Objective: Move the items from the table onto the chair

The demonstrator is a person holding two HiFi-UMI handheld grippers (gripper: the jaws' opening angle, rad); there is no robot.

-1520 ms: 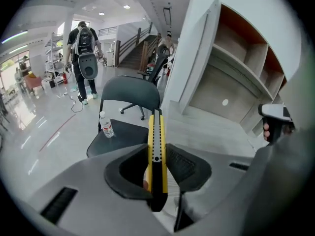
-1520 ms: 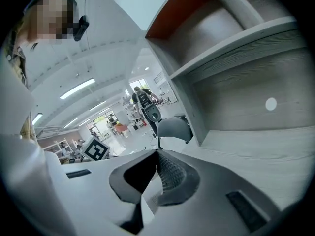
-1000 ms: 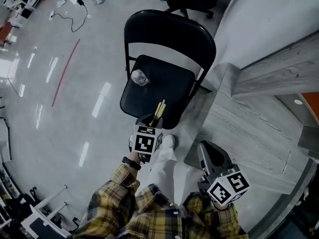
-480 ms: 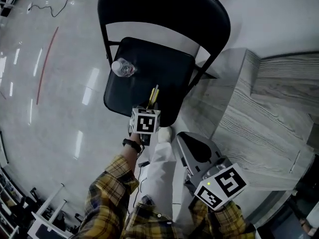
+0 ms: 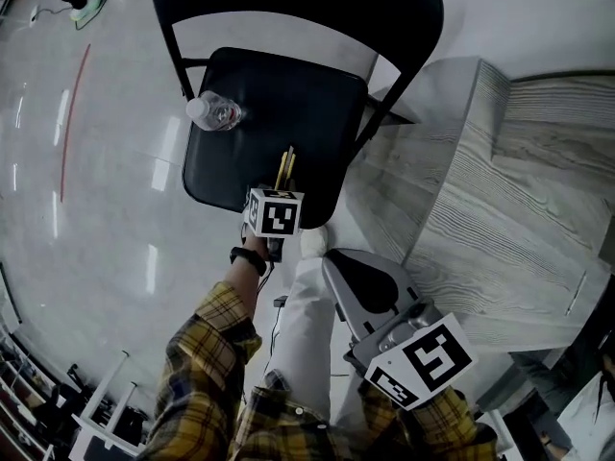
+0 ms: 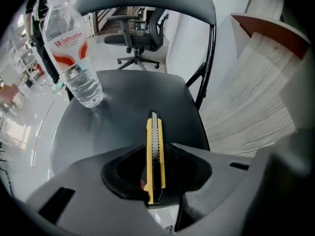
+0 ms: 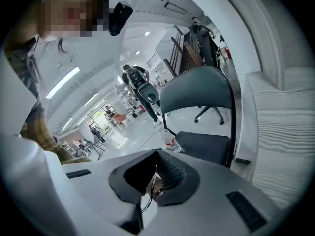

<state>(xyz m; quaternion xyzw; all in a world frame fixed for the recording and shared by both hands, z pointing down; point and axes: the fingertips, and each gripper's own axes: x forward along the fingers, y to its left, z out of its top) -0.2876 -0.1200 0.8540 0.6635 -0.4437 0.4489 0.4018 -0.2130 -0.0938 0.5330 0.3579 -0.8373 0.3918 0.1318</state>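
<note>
A black folding chair [image 5: 288, 84] stands in front of me, and a clear water bottle [image 5: 216, 113] stands upright at the left side of its seat. My left gripper [image 5: 278, 188] points steeply down over the seat's front edge. It is shut on a yellow utility knife [image 5: 284, 165], whose tip sticks out ahead of the jaws [image 6: 153, 129]. The left gripper view shows the bottle [image 6: 74, 53] to the far left of the knife. My right gripper [image 5: 336, 262] hangs lower right, beside my leg, jaws together with nothing between them. Its view shows the chair [image 7: 206, 141] and bottle [image 7: 172, 142] ahead.
A grey wood-grain table [image 5: 500, 190] runs along the right of the chair. My shoe [image 5: 312, 243] is just below the seat's front edge. An office chair [image 6: 140, 33] stands behind the folding chair, and a person [image 7: 138, 82] stands far off across the glossy floor.
My left gripper has come down with the knife to just above the front of the seat. The right gripper has dropped and drifted left, closer to my leg.
</note>
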